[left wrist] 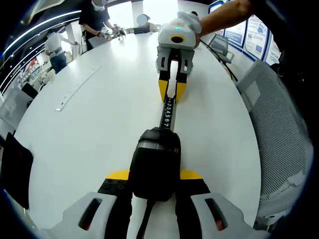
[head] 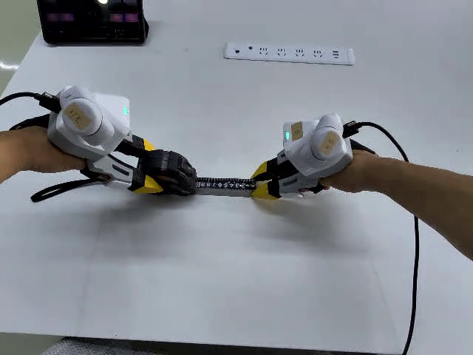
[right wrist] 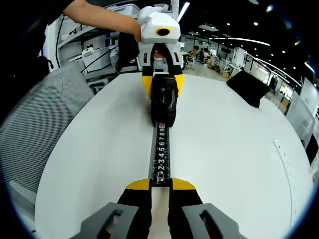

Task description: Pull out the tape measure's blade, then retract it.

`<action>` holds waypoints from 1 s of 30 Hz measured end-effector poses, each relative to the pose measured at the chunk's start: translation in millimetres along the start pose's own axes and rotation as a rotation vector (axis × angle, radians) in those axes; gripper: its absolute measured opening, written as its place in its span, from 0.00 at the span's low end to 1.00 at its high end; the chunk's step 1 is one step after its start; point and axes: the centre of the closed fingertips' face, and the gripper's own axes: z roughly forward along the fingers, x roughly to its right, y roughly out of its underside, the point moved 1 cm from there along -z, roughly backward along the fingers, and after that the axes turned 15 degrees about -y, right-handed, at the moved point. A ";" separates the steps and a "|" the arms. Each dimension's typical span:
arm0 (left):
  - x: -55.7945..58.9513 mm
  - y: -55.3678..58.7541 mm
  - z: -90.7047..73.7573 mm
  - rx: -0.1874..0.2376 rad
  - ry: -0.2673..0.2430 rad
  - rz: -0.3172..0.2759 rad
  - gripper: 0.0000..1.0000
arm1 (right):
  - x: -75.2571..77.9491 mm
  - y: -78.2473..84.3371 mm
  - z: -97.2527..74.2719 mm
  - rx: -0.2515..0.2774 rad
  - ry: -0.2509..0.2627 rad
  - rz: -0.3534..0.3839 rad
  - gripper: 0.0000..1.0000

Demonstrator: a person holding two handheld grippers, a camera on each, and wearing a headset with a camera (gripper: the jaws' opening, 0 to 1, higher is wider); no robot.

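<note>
Head view: the left gripper point(head: 149, 165) clamps the black, blocky tape measure case point(head: 171, 173) near the middle of the white table point(head: 222, 281), its jaws pressed against the case's sides. The right gripper point(head: 260, 182) pinches the end of the dark, numbered steel blade point(head: 225, 183), which is drawn out a short way. Right gripper view shows numerals up to 9 clearly; from overhead they blur.

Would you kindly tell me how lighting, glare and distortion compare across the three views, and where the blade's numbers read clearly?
Head view: soft even light, faint shadows on the white table, little distortion, digits on the dark numbered blade small and fuzzy. Left gripper view: fisheye curving, bright glare washing out the table's far end. Right gripper view: fisheye curving, digits crisp, black tape measure case sharp.
</note>
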 end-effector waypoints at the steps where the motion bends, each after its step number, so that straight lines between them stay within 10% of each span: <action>1: -0.1 0.1 0.1 0.000 0.000 -0.001 0.27 | -0.6 1.0 -0.8 0.000 0.000 0.001 0.08; 30: 0.1 -0.1 -0.1 -0.001 -0.004 -0.008 0.27 | -13.2 33.5 -35.2 -0.015 0.036 0.033 0.09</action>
